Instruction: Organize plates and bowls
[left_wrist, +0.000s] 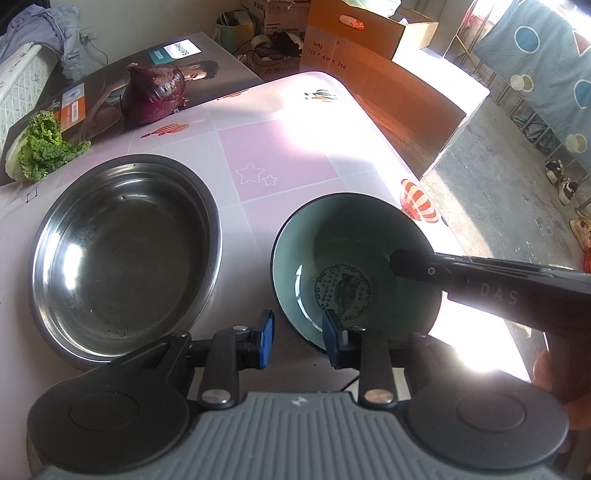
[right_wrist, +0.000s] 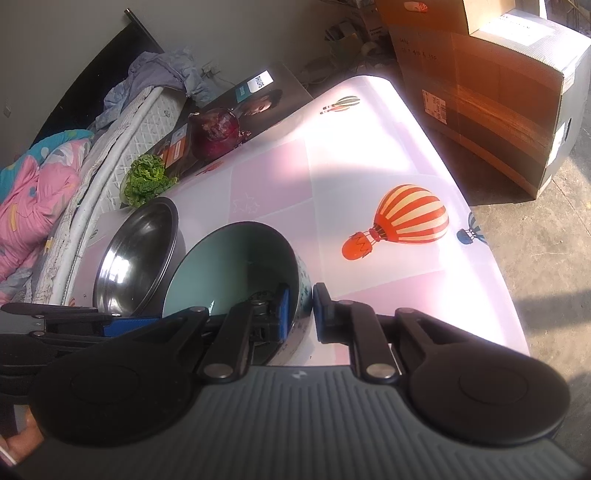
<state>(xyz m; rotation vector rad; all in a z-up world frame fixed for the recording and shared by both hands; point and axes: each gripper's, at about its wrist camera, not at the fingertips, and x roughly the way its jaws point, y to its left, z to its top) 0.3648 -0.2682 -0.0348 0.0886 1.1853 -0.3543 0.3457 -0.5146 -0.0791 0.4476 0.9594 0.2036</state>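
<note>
A teal ceramic bowl (left_wrist: 332, 236) (right_wrist: 229, 258) with a dark printed emblem inside stands on the pink balloon-print table (left_wrist: 273, 155), right of a larger steel bowl (left_wrist: 125, 254) (right_wrist: 136, 258). My right gripper (right_wrist: 301, 314) is shut on the teal bowl's right wall, one blue pad inside and one outside; in the left wrist view its finger (left_wrist: 410, 264) reaches in from the right. My left gripper (left_wrist: 299, 336) hovers at the teal bowl's near-left rim. Its jaws stand slightly apart, the rim shows between them, and bare table shows between the left pad (left_wrist: 266, 332) and the rim.
A purple cabbage (left_wrist: 153, 92) and a leafy green (left_wrist: 44, 147) lie on a printed box at the table's far left. Cardboard boxes (left_wrist: 369, 40) stand beyond the far edge. The table's right edge drops to a concrete floor (left_wrist: 498, 184). A bed (right_wrist: 55, 177) flanks the left side.
</note>
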